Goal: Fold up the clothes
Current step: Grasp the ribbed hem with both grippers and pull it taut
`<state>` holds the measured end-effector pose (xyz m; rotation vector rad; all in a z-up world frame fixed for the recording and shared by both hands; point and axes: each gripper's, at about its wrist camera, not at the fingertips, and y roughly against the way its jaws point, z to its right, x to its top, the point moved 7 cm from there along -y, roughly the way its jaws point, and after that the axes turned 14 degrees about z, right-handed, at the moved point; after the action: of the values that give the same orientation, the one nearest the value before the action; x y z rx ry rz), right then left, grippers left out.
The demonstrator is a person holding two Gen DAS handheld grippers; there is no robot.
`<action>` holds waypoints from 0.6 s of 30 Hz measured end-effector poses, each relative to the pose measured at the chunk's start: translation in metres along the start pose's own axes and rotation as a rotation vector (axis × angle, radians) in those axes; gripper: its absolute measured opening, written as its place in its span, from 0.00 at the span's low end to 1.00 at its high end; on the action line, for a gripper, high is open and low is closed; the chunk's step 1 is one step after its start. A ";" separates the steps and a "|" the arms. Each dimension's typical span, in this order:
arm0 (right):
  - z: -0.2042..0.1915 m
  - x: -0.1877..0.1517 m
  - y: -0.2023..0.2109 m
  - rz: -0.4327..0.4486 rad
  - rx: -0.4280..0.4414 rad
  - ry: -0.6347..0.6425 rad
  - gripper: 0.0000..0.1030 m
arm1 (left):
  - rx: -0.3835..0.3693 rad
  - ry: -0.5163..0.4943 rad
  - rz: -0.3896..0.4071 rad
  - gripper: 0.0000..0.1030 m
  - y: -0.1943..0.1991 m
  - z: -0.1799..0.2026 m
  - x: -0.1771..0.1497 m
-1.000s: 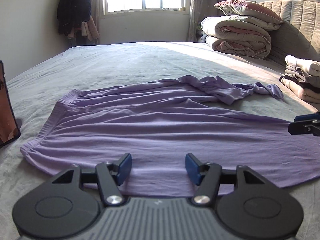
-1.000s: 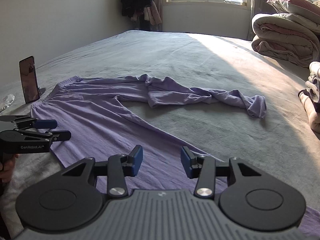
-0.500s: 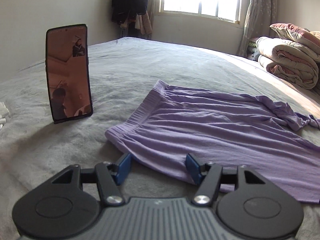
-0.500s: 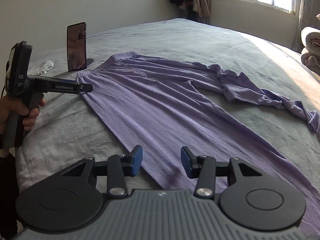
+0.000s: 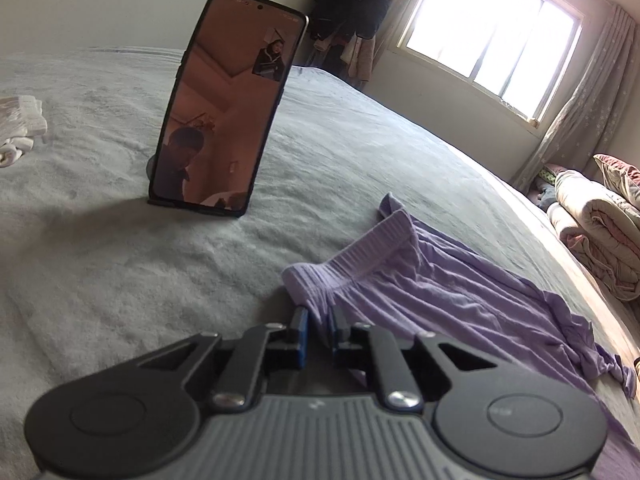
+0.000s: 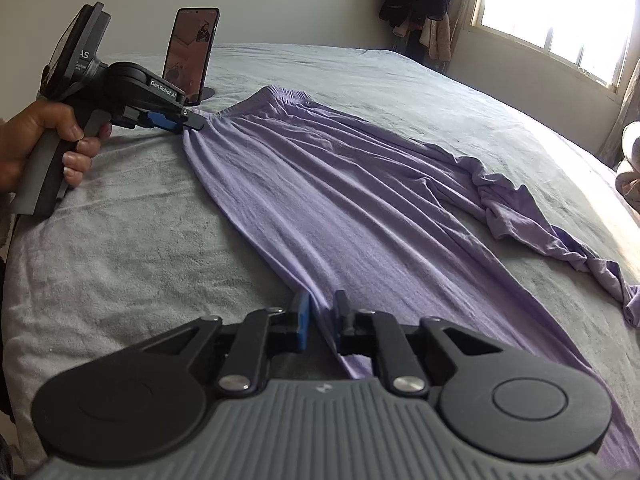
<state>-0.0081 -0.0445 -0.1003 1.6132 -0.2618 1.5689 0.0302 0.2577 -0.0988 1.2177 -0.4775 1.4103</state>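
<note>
**Left wrist view: both grippers pinching the near edge of the purple garment**

The left gripper [image 5: 319, 330] is clamping the waistband corner of the purple garment [image 5: 440, 300], its jaws having just been closing with cloth between them. The right gripper [image 6: 321, 322] is likewise gripping the near side edge further down, jaws just closed on fabric. The garment is lying spread on the grey bed [image 6: 140, 240], near the propped phone [image 5: 224, 100]. Judging from this, both hands should be lifting together, keeping the edge taut, carrying it evenly across.
</note>
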 end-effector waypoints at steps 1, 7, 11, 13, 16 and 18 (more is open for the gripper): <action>-0.001 0.001 0.000 -0.002 0.007 -0.001 0.02 | 0.002 0.017 0.002 0.01 0.000 -0.002 0.001; -0.011 0.005 0.008 -0.011 0.075 -0.003 0.02 | 0.066 0.018 0.043 0.01 0.011 -0.009 0.008; -0.021 0.007 0.013 -0.018 0.132 0.000 0.02 | 0.098 0.022 0.053 0.01 0.019 -0.016 0.013; -0.026 0.007 0.015 -0.024 0.164 -0.010 0.02 | 0.110 0.010 0.059 0.01 0.022 -0.017 0.013; -0.031 0.003 0.012 -0.036 0.175 -0.003 0.03 | 0.119 -0.025 0.033 0.02 0.020 -0.018 0.007; -0.031 -0.001 0.009 -0.037 0.170 0.008 0.06 | 0.126 -0.044 0.026 0.04 0.018 -0.018 0.002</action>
<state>-0.0369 -0.0293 -0.1015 1.7313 -0.0959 1.6048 0.0074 0.2692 -0.0978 1.3506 -0.4418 1.4561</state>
